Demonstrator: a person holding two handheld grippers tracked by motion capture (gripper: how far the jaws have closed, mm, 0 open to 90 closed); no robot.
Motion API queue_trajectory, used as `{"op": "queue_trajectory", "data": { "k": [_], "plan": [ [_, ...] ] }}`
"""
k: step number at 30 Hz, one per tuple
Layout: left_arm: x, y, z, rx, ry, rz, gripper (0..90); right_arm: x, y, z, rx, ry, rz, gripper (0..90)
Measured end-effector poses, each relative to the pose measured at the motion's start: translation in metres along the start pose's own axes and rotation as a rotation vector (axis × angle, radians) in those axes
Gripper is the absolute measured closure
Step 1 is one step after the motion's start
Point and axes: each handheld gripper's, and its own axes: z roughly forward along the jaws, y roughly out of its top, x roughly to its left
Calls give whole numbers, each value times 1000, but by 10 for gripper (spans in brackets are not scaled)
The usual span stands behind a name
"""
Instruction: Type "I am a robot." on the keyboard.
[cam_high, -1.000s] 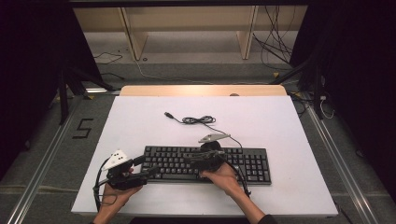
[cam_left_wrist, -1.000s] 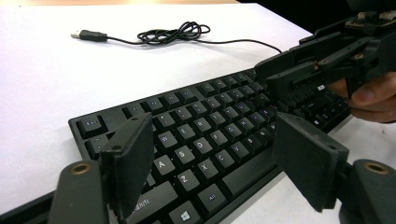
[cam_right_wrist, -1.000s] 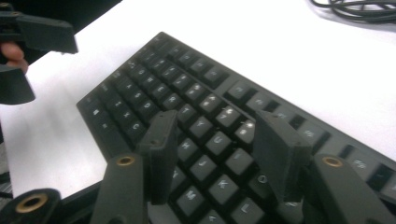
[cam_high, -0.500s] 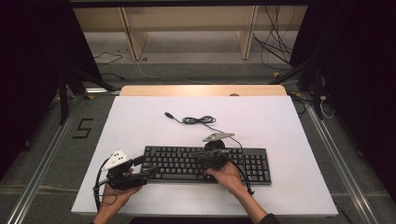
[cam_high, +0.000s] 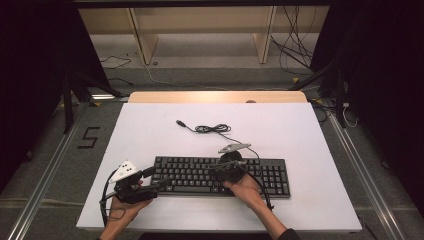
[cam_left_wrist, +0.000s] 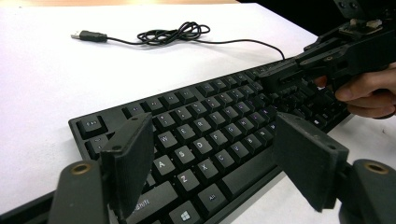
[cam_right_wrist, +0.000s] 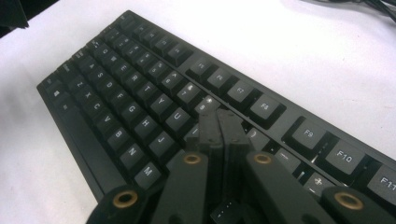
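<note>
Right tool (cam_right_wrist: 218, 122) just closed, jaws together on nothing, tips over keyboard (cam_high: 220, 175) near worktop's front edge, ready to press keys; left tool (cam_left_wrist: 215, 163) wide open, empty.

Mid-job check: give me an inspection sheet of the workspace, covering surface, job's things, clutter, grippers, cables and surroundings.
Surface: white table, bare around the work.
Job's things: black keyboard lying flat near the front edge.
Clutter: nothing seen.
Grippers: left gripper open, jaws astride the keyboard's left end; right gripper has just been closing, now shut with nothing between the jaws, tips over the middle keys.
Cables: keyboard's USB cable partly coiled behind it, plug loose on the table.
Surroundings: wooden shelving, floor cables, floor mark "5".
</note>
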Motion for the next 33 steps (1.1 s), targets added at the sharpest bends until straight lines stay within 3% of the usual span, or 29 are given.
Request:
{"op": "queue_trajectory", "data": {
  "k": [19,24,33],
  "plan": [
    [0,0,0,1,2,3,291,-1,-3,5,25,-11,-5,900],
    [0,0,0,2,2,4,292,-1,-5,7,30,-23,-28,900],
    [0,0,1,5,1,4,292,-2,-5,6,23,-24,-13,889]
  ]
}}
